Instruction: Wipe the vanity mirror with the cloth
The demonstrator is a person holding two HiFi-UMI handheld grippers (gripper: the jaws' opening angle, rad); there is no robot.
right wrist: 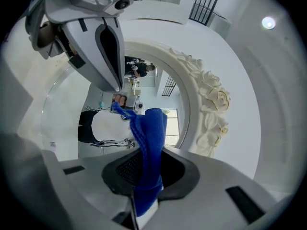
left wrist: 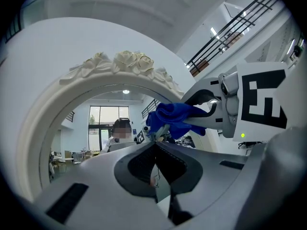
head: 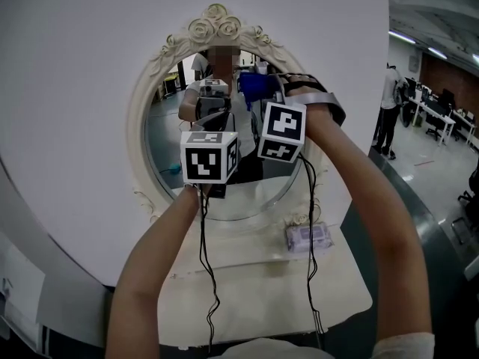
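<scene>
An oval vanity mirror (head: 168,144) in a cream frame topped with roses (head: 217,25) stands on a white round panel. Both grippers are raised close to the glass. My right gripper (right wrist: 139,174) is shut on a blue cloth (right wrist: 148,138), which sticks out past its jaws toward the upper right part of the glass (head: 253,88). My left gripper (left wrist: 156,145) is just left of it and lower, its jaws together with nothing between them. In the left gripper view the cloth (left wrist: 172,119) hangs just in front of its tips. The glass reflects a person and the grippers.
A cream tabletop (head: 262,298) lies below the mirror, with a small purple packet (head: 308,237) near the frame's foot. Cables hang from both grippers over the table. A person (head: 389,111) stands at the far right near desks and chairs (head: 441,118).
</scene>
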